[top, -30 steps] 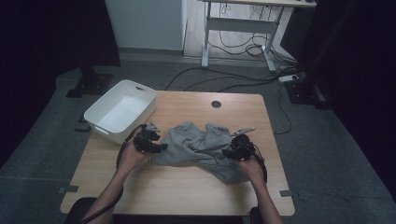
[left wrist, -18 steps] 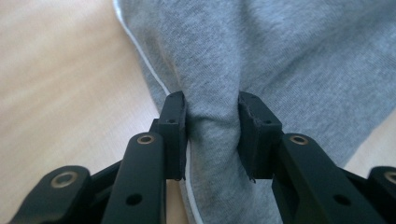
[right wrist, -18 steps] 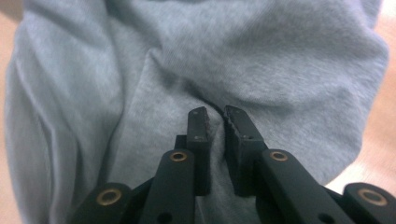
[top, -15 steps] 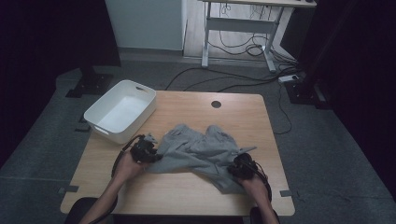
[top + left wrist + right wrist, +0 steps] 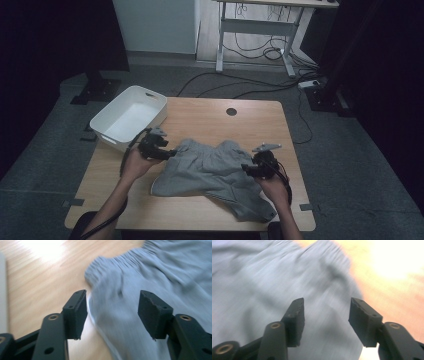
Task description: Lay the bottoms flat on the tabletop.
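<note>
Your left gripper (image 5: 112,312) had its jaws spread, having just been opening, with nothing pinched between them. Beyond and below the gap lay the grey shorts (image 5: 155,272), their gathered waistband edge just past the left-hand jaw tip as that gripper's camera saw it; the pads did not press on the cloth. To the outer side of that same jaw was bare wooden table (image 5: 37,277).

Your right gripper (image 5: 325,320) likewise had its jaws apart, just opened, and nothing was clamped. The cloth spread under and ahead of both its jaws, its edge running off beyond the right-hand jaw, where the tabletop showed.

From the high view, the shorts lay flat on the table between your two grippers, the left gripper (image 5: 159,148) at one end of the waistband and the right gripper (image 5: 257,167) at the other side. A white bin (image 5: 150,100) sat behind the left gripper.
</note>
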Demonstrator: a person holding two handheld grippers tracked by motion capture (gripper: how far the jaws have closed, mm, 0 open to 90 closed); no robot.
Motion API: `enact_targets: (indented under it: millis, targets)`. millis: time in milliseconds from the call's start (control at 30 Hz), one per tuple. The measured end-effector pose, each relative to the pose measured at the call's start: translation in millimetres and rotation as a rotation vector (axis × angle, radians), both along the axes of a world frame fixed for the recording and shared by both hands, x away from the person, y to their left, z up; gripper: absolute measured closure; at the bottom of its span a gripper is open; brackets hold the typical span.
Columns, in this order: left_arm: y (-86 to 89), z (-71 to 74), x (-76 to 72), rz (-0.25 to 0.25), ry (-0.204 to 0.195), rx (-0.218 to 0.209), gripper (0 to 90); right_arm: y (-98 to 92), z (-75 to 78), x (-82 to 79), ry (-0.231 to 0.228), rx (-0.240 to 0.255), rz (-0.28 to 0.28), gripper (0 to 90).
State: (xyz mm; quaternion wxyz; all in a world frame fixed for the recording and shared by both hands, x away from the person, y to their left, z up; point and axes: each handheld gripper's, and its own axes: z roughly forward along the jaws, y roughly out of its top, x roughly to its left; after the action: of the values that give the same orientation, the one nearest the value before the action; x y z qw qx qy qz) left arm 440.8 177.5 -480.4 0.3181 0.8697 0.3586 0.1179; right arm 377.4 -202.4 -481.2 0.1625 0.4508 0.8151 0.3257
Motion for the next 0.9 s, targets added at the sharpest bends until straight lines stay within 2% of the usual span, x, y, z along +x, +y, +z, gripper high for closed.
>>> enact_targets:
  millis: [100,167,200,267,300,400,500,567,600,700,767,833,900]
  targets:
    - [-13.7,-24.2,17.6,0.040,0.020,0.096,35.5,7.1,-13.4,27.2,-0.007,-0.026,-0.056,39.4]
    - [-14.6,-39.2,22.3,0.060,0.049,0.146,34.7,8.7,-28.9,37.6,0.019,-0.056,-0.084,37.2]
    - [-12.6,-43.2,21.6,0.072,0.049,0.132,34.7,7.6,-44.2,40.1,0.043,-0.100,-0.084,37.2]
    - [-6.6,-45.1,17.5,0.091,0.059,0.098,35.0,7.0,-49.5,38.0,0.045,-0.114,-0.082,37.0]
    - [-3.9,-45.0,14.8,0.090,0.064,0.099,35.1,5.1,-51.0,34.2,0.033,-0.091,-0.090,38.7]
    - [4.5,-43.5,3.4,0.082,0.100,0.105,35.1,1.1,-49.9,21.4,0.045,-0.112,-0.076,41.4]
    - [13.2,-42.6,-7.2,0.053,0.145,0.089,35.0,-1.7,-47.8,5.7,0.075,-0.123,-0.047,42.3]
    - [17.2,-37.3,-9.8,0.026,0.135,0.085,32.8,-1.4,-43.7,-1.5,0.096,-0.137,-0.009,40.3]
    - [18.9,-33.1,-8.9,0.036,0.117,0.073,31.6,-1.9,-39.5,-3.4,0.089,-0.137,-0.004,39.1]
    - [19.2,-22.8,-1.7,0.050,0.088,0.041,32.9,-5.8,-23.7,1.4,0.038,-0.079,-0.037,37.1]
    - [14.6,-23.8,4.1,0.044,0.089,0.053,33.3,-4.1,-18.4,10.8,0.018,-0.067,-0.052,36.1]
    - [9.3,-30.9,7.9,0.032,0.118,0.069,33.4,0.5,-22.4,22.3,0.035,-0.052,-0.047,35.0]
    - [5.2,-39.4,6.6,0.027,0.130,0.106,34.5,6.2,-33.2,31.0,0.070,-0.064,-0.031,34.6]
